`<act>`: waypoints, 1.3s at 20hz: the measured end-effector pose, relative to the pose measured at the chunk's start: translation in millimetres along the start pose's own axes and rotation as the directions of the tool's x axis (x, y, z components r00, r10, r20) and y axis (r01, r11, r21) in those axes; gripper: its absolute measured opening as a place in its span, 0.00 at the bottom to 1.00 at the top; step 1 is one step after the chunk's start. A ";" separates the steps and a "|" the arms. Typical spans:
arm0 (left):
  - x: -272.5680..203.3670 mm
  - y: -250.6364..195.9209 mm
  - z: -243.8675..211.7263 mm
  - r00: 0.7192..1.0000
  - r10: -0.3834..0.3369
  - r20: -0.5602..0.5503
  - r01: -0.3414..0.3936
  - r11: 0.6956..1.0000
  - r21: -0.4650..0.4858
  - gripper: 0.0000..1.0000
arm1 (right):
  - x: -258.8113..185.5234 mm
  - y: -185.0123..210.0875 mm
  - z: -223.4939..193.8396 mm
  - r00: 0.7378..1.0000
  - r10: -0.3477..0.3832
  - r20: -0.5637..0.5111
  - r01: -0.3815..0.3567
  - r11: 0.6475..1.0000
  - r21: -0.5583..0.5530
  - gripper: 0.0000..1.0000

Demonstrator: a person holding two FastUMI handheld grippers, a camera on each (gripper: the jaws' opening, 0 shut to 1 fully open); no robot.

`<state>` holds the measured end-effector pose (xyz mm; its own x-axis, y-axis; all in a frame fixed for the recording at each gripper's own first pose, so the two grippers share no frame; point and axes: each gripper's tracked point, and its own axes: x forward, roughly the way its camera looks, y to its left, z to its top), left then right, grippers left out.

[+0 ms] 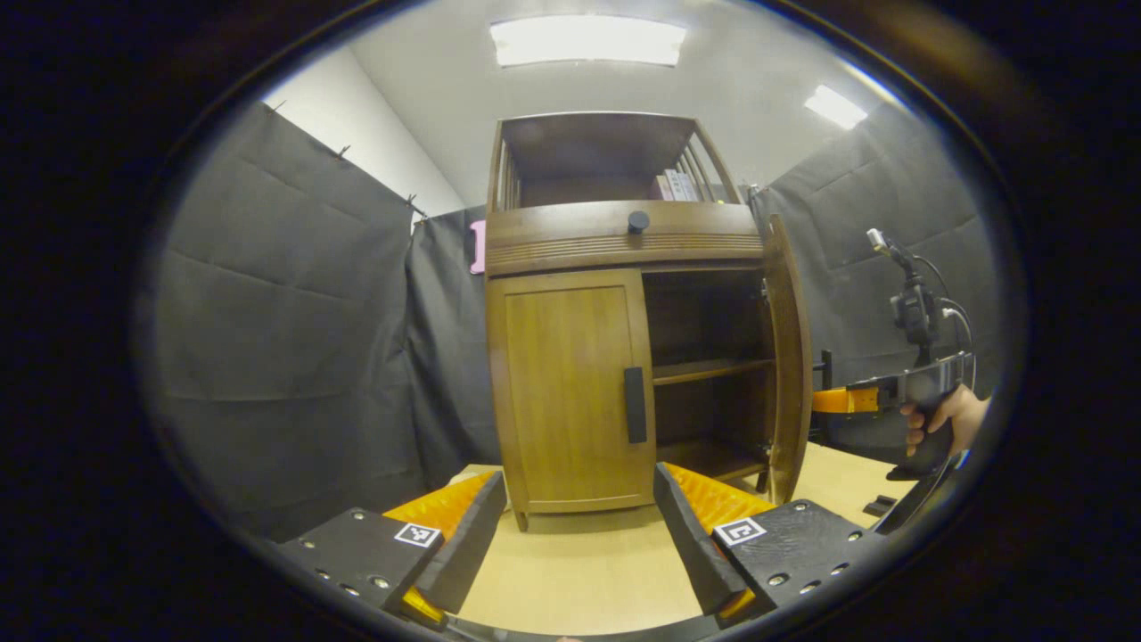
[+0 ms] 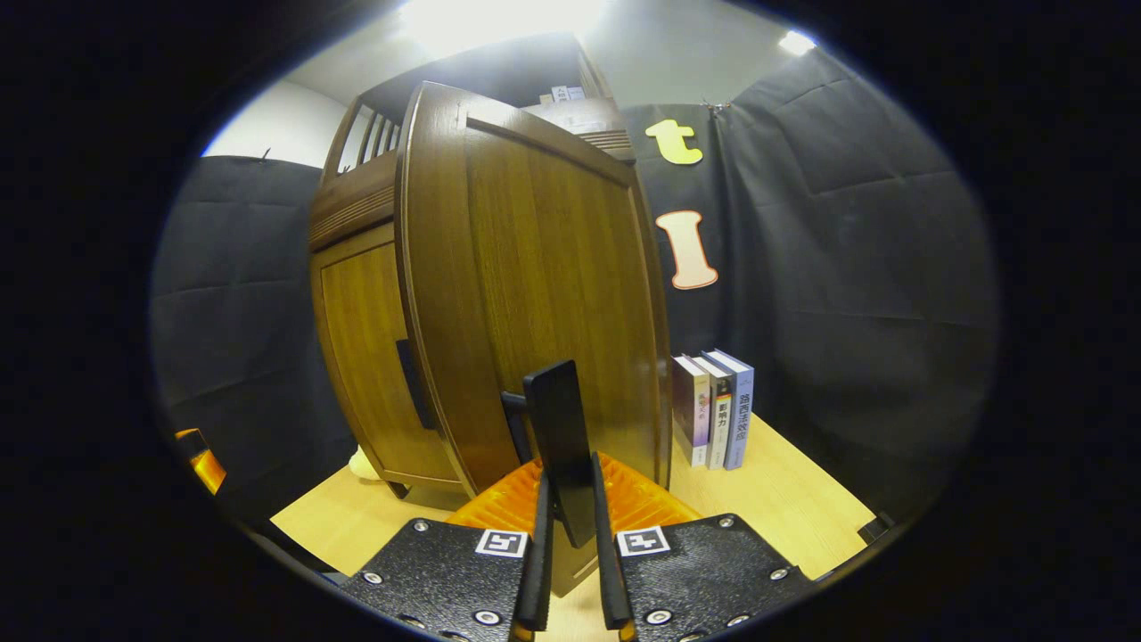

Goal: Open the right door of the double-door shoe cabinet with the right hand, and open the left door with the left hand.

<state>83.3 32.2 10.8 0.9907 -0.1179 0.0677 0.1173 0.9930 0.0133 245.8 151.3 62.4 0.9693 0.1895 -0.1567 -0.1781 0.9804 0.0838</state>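
Shoe cabinet half done: right door swung out, left door waiting

Shoe cabinet stands on the pale wooden table, and the right door is standing well out from the front, shelves showing behind it in the left gripper view. Right gripper has its fingers pressed together on the right door's dark handle, which pokes up between the pads. That grip looks firm, though the fisheye bends things so I cannot tell how square the contact is.

Left door is shut flush, its black handle on the inner edge. Left gripper sits low and ahead of it with fingers spread wide, touching nothing.

To finish the swing well, I would keep the right gripper following the door's arc about its hinge, not hauling straight back, so the handle does not slip from the pads. Watch the books standing on the table just beside that door. Then the left gripper should rise to handle height, come in square, straddle the bar and only then close
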 end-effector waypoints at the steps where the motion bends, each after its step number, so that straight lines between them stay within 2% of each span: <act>1: 1.9 1.0 0.0 1.000 -0.010 0.002 0.010 1.000 0.000 1.00 | 0.2 -1.1 -0.4 1.000 -0.017 0.002 0.017 1.000 -0.001 0.23; 2: 4.9 4.1 -2.3 1.000 -0.018 0.001 0.018 1.000 0.000 0.95 | -0.4 -2.9 0.6 0.999 -0.042 0.007 0.042 0.999 -0.014 0.22; 5: 9.5 10.3 -3.0 1.000 -0.029 -0.001 0.029 1.000 -0.002 0.95 | -9.7 -8.6 11.2 0.993 -0.113 0.018 0.114 0.993 -0.035 0.20; 6: 10.5 10.0 -2.8 1.000 -0.030 -0.001 0.030 1.000 -0.003 1.00 | -11.8 -9.2 13.5 0.992 -0.128 0.018 0.129 0.991 -0.028 0.20; 9: 8.5 5.9 -1.7 0.999 -0.033 -0.001 0.033 0.999 -0.002 0.95 | -16.4 -30.2 13.2 0.985 -0.172 0.023 0.172 0.985 0.000 0.13; 10: 8.9 6.4 -2.8 0.999 -0.036 -0.001 0.036 0.999 -0.001 1.00 | -13.2 -39.2 12.6 0.981 -0.190 0.027 0.190 0.982 0.000 0.12; 11: 9.2 5.1 -2.4 0.999 -0.038 0.000 0.038 0.999 0.001 0.95 | -14.0 -43.2 12.6 0.980 -0.196 0.026 0.196 0.981 0.001 0.11; 12: 10.4 4.8 -2.5 0.999 -0.042 0.001 0.042 0.999 0.001 1.00 | -15.9 -44.5 12.2 0.982 -0.188 0.022 0.188 0.982 0.006 0.11; 16: 13.7 1.9 -4.1 0.998 -0.060 -0.003 0.060 0.998 0.000 1.00 | -20.4 -58.1 12.0 0.982 -0.190 0.020 0.190 0.981 -0.026 0.11; 20: 15.6 -1.2 -4.4 0.997 -0.083 0.003 0.083 0.996 0.009 1.00 | -27.6 -82.1 9.7 0.968 -0.250 0.020 0.251 0.968 -0.027 0.11; 21: 16.9 -3.1 -4.1 0.996 -0.093 0.002 0.093 0.996 0.009 0.95 | -29.8 -92.3 7.8 0.962 -0.274 0.017 0.274 0.961 -0.025 0.11; 22: 17.1 -3.8 -4.8 0.995 -0.104 0.005 0.104 0.995 0.010 0.95 | -33.5 -100.7 6.2 0.955 -0.295 0.008 0.295 0.955 -0.015 0.11; 23: 17.9 -4.9 -4.2 0.994 -0.113 0.009 0.113 0.994 0.014 1.00 | -36.0 -107.3 5.2 0.951 -0.310 0.004 0.310 0.951 0.006 0.11; 24: 18.8 -5.1 -4.4 0.993 -0.119 0.013 0.119 0.993 0.017 0.95 | -38.0 -107.2 6.1 0.954 -0.300 0.003 0.300 0.953 0.037 0.11; 26: 21.4 -6.7 -4.4 0.992 -0.122 0.018 0.121 0.992 0.015 0.95 | -40.3 -105.6 7.0 0.956 -0.293 0.004 0.293 0.955 0.049 0.11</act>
<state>104.1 23.1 7.8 0.9677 -0.2380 0.0833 0.2357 0.9712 0.0359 226.8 39.8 66.8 0.9796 -0.1065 -0.1705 0.1218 0.9892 0.0820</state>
